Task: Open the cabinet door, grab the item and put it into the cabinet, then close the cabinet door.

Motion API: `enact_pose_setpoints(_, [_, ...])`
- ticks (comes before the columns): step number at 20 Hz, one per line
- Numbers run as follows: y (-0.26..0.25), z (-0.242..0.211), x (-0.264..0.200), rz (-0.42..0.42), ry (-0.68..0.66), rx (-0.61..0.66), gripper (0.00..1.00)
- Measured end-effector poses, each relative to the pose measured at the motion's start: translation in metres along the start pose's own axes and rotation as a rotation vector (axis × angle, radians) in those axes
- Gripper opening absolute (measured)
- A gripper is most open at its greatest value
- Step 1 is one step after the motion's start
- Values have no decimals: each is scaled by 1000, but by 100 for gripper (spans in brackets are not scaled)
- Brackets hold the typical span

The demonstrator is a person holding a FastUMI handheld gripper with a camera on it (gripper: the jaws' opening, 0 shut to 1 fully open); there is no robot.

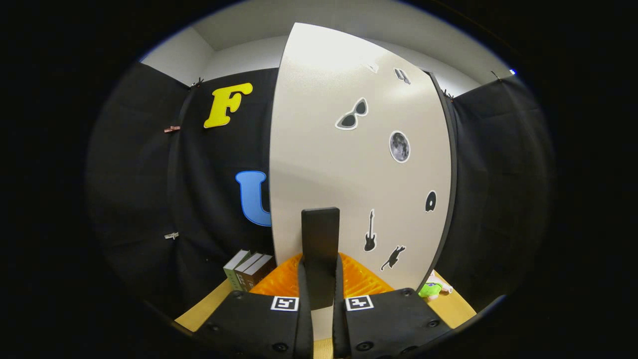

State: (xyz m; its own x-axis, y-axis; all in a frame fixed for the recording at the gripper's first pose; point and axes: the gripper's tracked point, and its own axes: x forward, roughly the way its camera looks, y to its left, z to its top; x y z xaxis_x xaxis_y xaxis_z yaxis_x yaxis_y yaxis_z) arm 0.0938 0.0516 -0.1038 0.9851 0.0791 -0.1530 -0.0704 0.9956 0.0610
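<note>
A white cabinet door [349, 164] with several black stickers stands close in front of me, swung edge-on toward the booth wall. A dark upright handle [320, 249] is fixed low on the door. My gripper [319, 286] is shut on that handle, one finger pressing each side of it. A small green toy [430, 289] lies on the wooden table [456, 306] past the door's right edge, low beside the right finger.
A few books [248, 269] stand on the table to the left of the door. The fingers [303, 294] show orange parts just behind the handle. Black cloth walls close the booth on both sides.
</note>
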Motion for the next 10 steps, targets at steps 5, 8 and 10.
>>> enact_pose_setpoints(5, [-18,0,-23,52,-12,6,19])
enact_pose_setpoints(8, [-31,0,-40,132,-11,0,19])
enact_pose_setpoints(10, [-41,1,-49,177,-9,4,19])
